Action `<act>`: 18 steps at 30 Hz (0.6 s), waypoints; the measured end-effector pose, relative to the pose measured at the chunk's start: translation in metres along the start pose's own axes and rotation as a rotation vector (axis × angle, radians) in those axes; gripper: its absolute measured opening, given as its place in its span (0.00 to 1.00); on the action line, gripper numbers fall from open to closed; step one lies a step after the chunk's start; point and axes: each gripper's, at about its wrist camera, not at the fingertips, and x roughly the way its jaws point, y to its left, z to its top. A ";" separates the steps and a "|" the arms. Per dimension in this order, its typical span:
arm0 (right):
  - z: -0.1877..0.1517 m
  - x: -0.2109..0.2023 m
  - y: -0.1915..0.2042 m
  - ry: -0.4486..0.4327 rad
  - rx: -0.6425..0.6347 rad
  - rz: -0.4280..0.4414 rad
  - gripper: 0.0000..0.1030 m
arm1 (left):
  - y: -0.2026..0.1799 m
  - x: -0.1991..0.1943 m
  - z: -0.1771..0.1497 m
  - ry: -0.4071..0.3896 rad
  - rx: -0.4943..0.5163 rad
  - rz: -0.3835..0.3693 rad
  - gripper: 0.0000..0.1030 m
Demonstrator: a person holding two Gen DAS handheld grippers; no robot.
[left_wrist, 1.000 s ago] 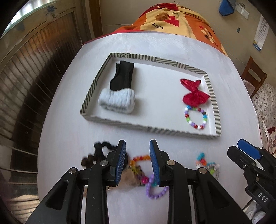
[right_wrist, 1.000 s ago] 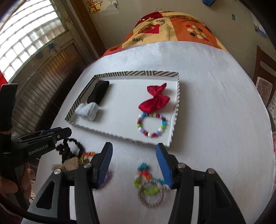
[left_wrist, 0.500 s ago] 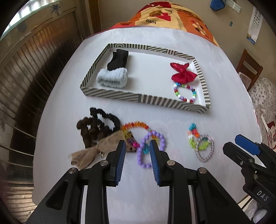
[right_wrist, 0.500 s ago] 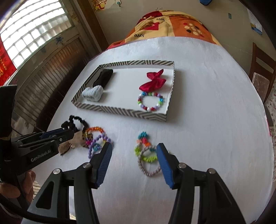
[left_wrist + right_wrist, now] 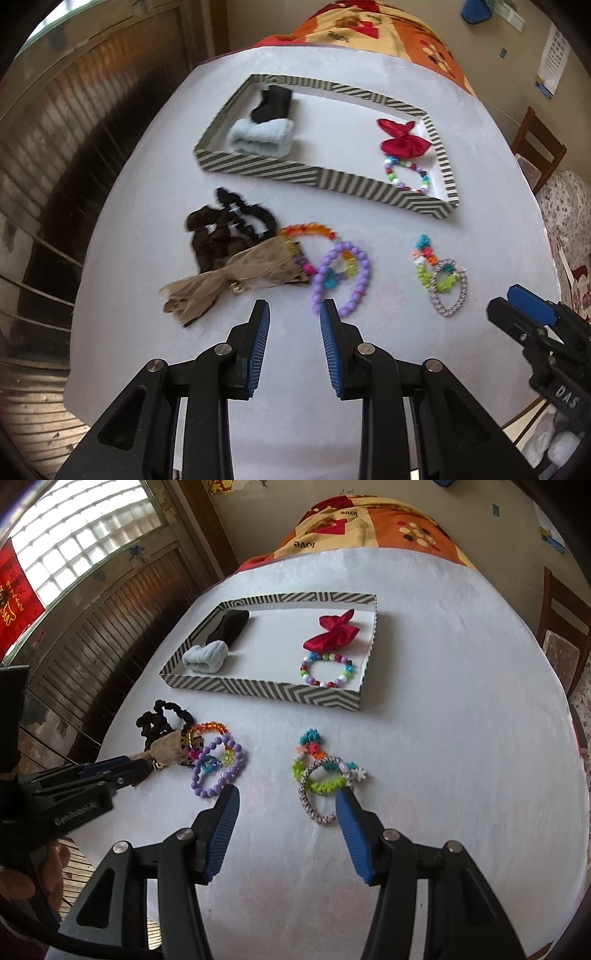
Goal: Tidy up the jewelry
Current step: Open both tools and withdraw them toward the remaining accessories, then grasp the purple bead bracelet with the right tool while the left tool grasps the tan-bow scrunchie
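The left gripper [image 5: 291, 314] hovers low over the white table [image 5: 147, 206], its blue-padded jaws spread a moderate way with nothing between them. It points toward twelve o'clock, and just past its tips lie the purple bead bracelet [image 5: 341, 278] and a tan gauze bow [image 5: 229, 278]. Behind the bow sit dark brown and black scrunchies [image 5: 221, 236], with an orange bead bracelet [image 5: 308, 230] overlapping the purple one.

The right gripper [image 5: 286, 801] is held level at the table's near edge, jaws spread wide and holding nothing. Its right finger tip touches or overlaps, in this view, a grey woven band [image 5: 314, 794] that is tangled with a green and multicoloured bracelet [image 5: 317, 764]. From the right wrist view, the left gripper comes in at nine o'clock, its tips near the bow.

Further off, at twelve o'clock, a striped tray [image 5: 266, 688] holds a black band [image 5: 229, 626] and a pale blue scrunchie [image 5: 207, 657] at its left end, and a red bow [image 5: 332, 633] touching a mixed bead bracelet [image 5: 327, 670] at its right end.
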 end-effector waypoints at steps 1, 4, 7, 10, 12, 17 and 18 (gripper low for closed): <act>-0.001 0.001 -0.001 0.004 0.003 0.001 0.56 | 0.007 0.000 -0.002 0.006 -0.013 0.002 0.18; -0.002 0.006 -0.003 0.017 0.006 0.011 0.56 | 0.026 0.002 -0.005 0.028 -0.054 -0.008 0.18; -0.001 0.012 0.001 0.026 -0.009 0.030 0.56 | 0.043 0.003 -0.007 0.036 -0.085 0.007 0.18; 0.002 0.022 0.011 0.039 -0.044 0.052 0.56 | 0.059 0.006 -0.008 0.049 -0.119 0.002 0.18; 0.005 0.033 0.019 0.053 -0.065 0.066 0.56 | 0.069 0.010 -0.010 0.060 -0.140 -0.006 0.18; 0.015 0.063 0.037 0.091 -0.116 0.101 0.53 | 0.081 0.019 -0.009 0.083 -0.163 -0.019 0.18; 0.017 0.068 0.040 0.098 -0.124 0.102 0.51 | 0.083 0.020 -0.008 0.087 -0.165 -0.021 0.18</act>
